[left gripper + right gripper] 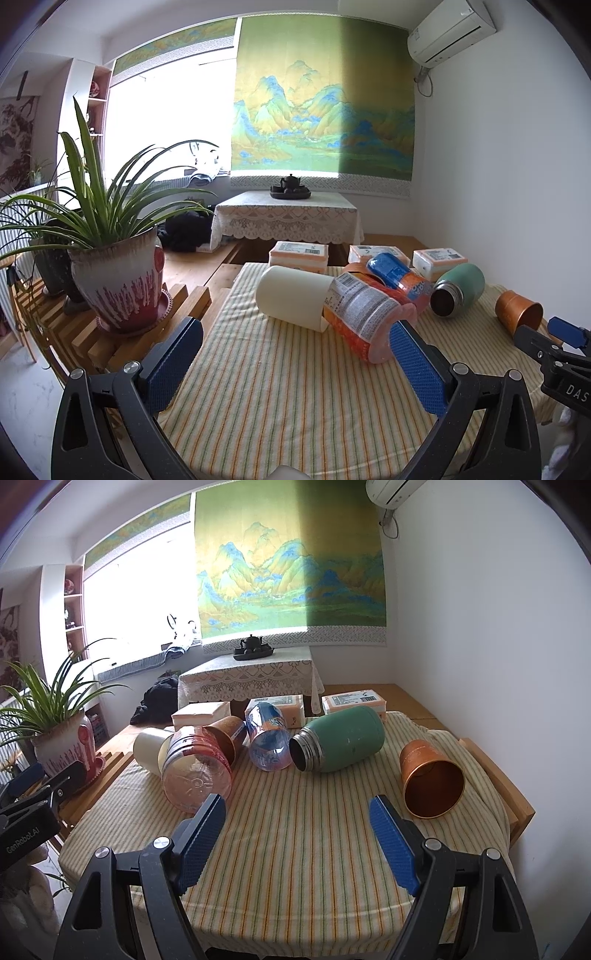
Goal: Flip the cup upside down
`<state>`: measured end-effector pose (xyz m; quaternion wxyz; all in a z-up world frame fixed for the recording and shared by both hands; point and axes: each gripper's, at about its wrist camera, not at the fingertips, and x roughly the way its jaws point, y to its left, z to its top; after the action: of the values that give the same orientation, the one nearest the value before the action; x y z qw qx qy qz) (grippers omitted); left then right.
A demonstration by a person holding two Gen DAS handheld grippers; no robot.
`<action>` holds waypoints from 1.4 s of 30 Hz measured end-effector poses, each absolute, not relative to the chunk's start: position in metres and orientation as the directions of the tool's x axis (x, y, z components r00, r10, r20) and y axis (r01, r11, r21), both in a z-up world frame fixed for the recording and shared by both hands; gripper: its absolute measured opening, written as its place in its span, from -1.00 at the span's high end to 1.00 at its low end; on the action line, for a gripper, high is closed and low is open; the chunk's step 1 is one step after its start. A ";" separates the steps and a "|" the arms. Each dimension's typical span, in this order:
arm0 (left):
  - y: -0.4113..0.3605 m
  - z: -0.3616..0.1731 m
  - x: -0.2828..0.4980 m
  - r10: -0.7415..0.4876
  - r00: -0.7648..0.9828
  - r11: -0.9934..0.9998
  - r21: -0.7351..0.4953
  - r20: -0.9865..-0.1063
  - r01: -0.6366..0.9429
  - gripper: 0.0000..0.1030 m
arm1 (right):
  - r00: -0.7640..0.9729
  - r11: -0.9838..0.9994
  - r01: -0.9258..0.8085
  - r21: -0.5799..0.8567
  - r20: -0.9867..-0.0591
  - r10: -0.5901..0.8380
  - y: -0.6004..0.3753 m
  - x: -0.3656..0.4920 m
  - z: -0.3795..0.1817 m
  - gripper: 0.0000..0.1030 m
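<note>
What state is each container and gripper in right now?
Left gripper: open, empty.
Right gripper: open, empty.
Copper cup: on its side, mouth toward camera.
Green flask: on its side, uncapped.
White cup: on its side.
Clear bottle: lying down.

We look out from just behind each pair of tongs, low over the striped counter (266, 387), both views facing the landscape hanging (317, 122) on the far wall. The left wrist view sits further left, close to the potted plant (118, 280); the right wrist view sits nearer the copper cup (432, 779). Both share the toppled green flask (343, 742) and bottles (each view also catches the other's tongs at its edge).
</note>
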<state>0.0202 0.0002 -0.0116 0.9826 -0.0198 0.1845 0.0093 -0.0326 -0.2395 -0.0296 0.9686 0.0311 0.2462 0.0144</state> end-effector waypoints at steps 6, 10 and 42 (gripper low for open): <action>-0.001 -0.013 0.023 0.009 0.930 0.999 -0.035 -0.368 -0.023 -0.99 | 0.875 0.998 -0.013 0.069 -0.482 0.044 -0.240 -0.031 -0.030 -0.49; -0.001 -0.013 0.023 0.007 0.929 0.999 -0.035 -0.369 -0.021 -0.99 | 0.875 0.998 -0.011 0.067 -0.482 0.042 -0.240 -0.031 -0.030 -0.49; 0.025 -0.018 0.053 0.007 0.897 1.000 -0.020 -0.442 -0.017 -0.99 | 0.774 0.977 -0.211 0.041 -0.604 0.193 -0.228 0.070 0.000 -0.49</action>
<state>0.0530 0.0251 -0.0178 0.9738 -0.0116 0.2268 0.0063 0.0695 -0.2276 0.0003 0.9416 -0.0148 0.3188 0.1073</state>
